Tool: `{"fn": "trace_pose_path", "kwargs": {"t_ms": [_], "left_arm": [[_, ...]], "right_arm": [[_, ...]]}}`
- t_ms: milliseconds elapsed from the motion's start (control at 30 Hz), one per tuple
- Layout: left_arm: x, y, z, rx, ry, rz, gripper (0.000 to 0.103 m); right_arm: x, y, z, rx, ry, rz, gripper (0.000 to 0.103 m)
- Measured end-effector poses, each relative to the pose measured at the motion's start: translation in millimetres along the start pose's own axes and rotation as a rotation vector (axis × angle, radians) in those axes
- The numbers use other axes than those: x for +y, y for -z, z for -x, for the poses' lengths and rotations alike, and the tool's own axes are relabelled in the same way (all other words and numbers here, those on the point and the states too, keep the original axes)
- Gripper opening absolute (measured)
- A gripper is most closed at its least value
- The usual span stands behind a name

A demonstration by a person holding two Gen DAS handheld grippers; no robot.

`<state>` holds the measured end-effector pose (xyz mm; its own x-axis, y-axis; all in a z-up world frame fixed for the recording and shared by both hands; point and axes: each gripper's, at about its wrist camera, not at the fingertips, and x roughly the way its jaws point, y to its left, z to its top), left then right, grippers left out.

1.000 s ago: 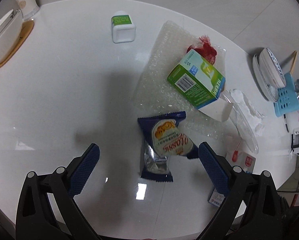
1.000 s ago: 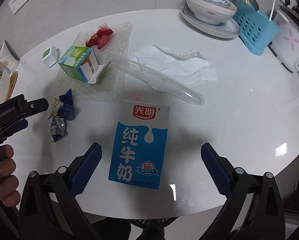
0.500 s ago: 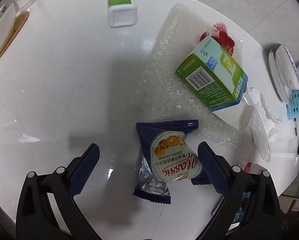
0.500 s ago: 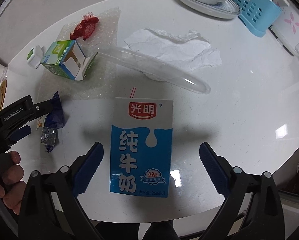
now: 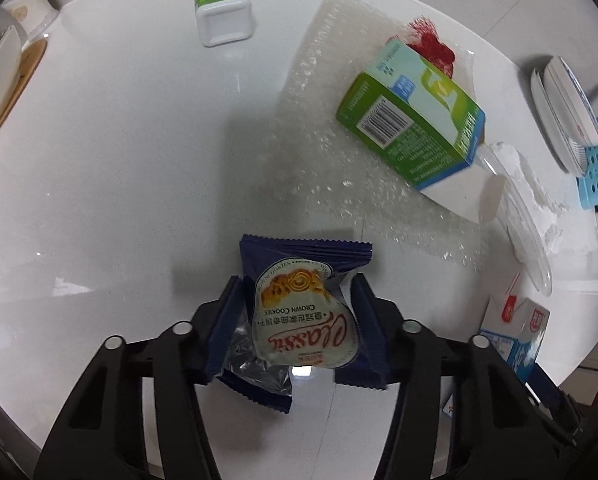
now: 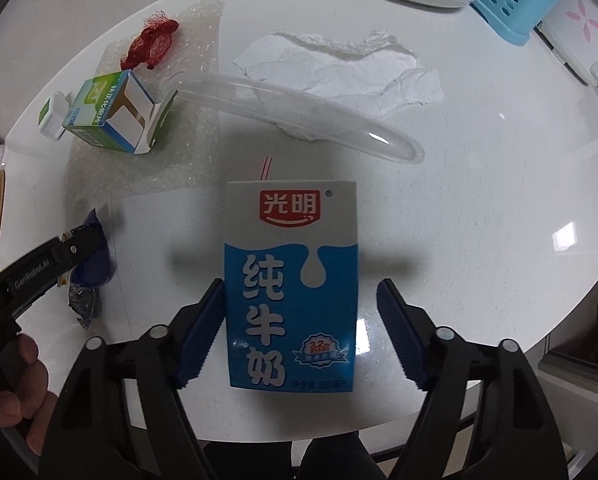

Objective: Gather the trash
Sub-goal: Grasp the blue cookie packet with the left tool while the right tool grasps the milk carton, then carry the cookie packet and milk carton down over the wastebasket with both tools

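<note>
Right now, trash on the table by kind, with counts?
Cartons and boxes: 2, the milk carton and the open green box.
Wrappers: 1, the cookie wrapper.
Plastic packaging: 2, bubble wrap, clear plastic sleeve.
Paper: 1, crumpled tissue.
Netting: 1, red mesh.
Total: 7

White round table (image 6: 479, 200) carries milk carton (image 6: 291, 280), tissue (image 6: 339, 68), bubble wrap (image 5: 339, 152).

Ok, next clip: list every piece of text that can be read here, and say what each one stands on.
"Classic" and "CROWN COOKIES": cookie wrapper.
"光明", "纯牛奶", "3.2": milk carton.
"净含量:250毫升": milk carton's bottom edge, only just readable.
"GenRobot.AI": left hand-held gripper, on its side.
"PERFECT": not readable now.
Too small or blurred: print on the green box, green label on the white container, Chinese line on the cookie wrapper.
</note>
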<state>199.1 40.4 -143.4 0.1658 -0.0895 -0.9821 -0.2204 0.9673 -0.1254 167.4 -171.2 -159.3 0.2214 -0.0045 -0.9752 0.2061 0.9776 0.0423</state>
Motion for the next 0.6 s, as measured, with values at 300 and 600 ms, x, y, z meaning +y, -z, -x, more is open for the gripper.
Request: {"fn": "trace_pose_path", "kwargs": {"t_ms": [300,600], "left_arm": [[11,19,14,-0.036,0.016,-0.029,0.042],[13,45,42,-0.099,0.008,-0.083,0.042]], "right_arm": [[-2,6,4,-0.011,-0.008,-0.008,0.060],[-6,15,22,-0.065,-0.023,0.028,0.060]]}}
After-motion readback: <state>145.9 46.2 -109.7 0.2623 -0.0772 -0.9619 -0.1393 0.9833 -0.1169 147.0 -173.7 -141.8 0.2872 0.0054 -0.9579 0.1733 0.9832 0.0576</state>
